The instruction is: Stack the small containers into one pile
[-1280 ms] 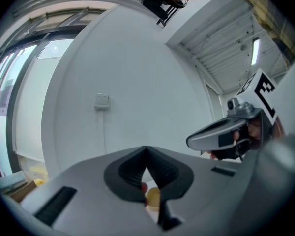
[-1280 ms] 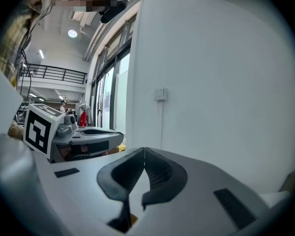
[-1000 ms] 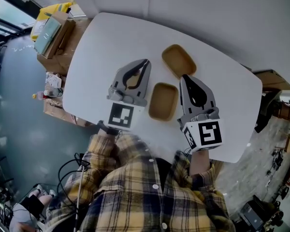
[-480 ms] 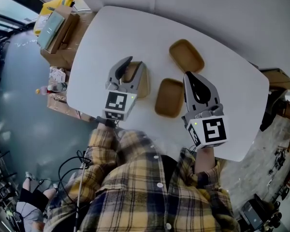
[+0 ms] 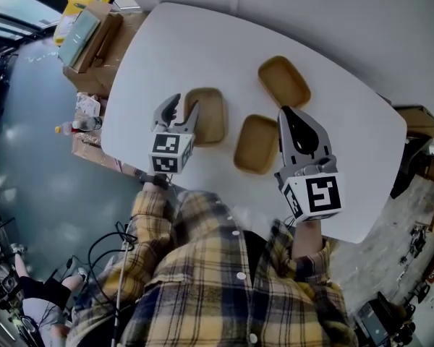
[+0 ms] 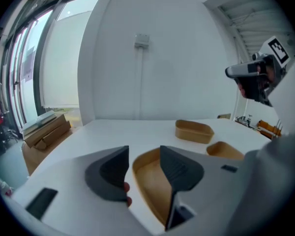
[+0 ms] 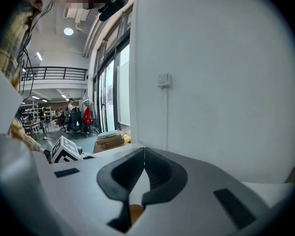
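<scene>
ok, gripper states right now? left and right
Left gripper: jaws opening, near rim of a container between them, not gripped.
Right gripper: closed, holding nothing.

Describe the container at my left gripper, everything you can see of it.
The container is a shallow, tan tray with rounded corners. It looks like moulded fibre and is empty, open side up. It sits flat on the white table, apart from the neighbouring container. The left gripper straddles its rim, jaws opening and pads not visibly pressing it.
</scene>
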Motion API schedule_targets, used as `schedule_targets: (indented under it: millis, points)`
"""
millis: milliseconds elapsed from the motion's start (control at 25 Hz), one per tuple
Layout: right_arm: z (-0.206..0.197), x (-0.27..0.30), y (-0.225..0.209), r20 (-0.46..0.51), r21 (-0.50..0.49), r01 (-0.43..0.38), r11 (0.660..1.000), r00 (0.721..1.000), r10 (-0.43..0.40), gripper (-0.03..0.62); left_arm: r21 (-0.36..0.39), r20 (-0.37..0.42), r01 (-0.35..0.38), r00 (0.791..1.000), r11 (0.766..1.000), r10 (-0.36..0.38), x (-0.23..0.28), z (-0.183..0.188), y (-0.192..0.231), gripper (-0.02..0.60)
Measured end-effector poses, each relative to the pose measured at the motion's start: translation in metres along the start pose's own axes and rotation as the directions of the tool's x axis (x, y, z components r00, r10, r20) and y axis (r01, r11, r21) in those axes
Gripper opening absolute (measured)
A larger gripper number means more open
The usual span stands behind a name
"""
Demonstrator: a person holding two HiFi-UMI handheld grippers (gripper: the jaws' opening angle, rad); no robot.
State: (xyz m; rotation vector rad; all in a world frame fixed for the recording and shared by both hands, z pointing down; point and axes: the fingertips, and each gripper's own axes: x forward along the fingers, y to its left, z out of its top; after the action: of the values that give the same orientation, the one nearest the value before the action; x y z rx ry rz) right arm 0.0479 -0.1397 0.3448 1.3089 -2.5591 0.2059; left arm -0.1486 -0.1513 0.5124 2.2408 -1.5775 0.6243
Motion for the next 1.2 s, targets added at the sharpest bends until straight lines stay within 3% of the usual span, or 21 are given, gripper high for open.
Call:
schedule_targets:
  millis: [240, 480, 600, 880, 1200]
  points:
    - [-0.002, -0.001, 0.004, -0.004, 0.0, -0.002, 1.0, 1.0, 0.002, 0.015, -0.049, -0.149, -0.089, 0.986, 0.995, 0.081, 0.005, -0.039, 0.016, 0.175]
    - [-0.006, -0.006, 0.002, -0.005, 0.001, 0.008, 1.0, 1.0, -0.008, 0.015, -0.092, -0.231, -0.087, 0.971, 0.992, 0.064, 0.015, -0.057, 0.015, 0.17]
    - [-0.005, -0.009, -0.001, -0.007, 0.005, 0.011, 1.0, 1.0, -0.011, 0.015, -0.087, -0.27, -0.102, 0.96, 0.991, 0.075, 0.018, -0.062, 0.015, 0.118]
    - [-0.005, -0.013, -0.004, -0.01, 0.003, 0.013, 1.0, 1.0, -0.013, 0.015, -0.092, -0.301, -0.11, 0.95, 0.99, 0.078, 0.017, -0.065, 0.013, 0.052]
    - [-0.007, -0.014, -0.006, -0.012, 0.012, 0.02, 1.0, 1.0, -0.019, 0.015, -0.133, -0.31, -0.093, 0.95, 0.987, 0.048, 0.015, -0.064, 0.01, 0.044]
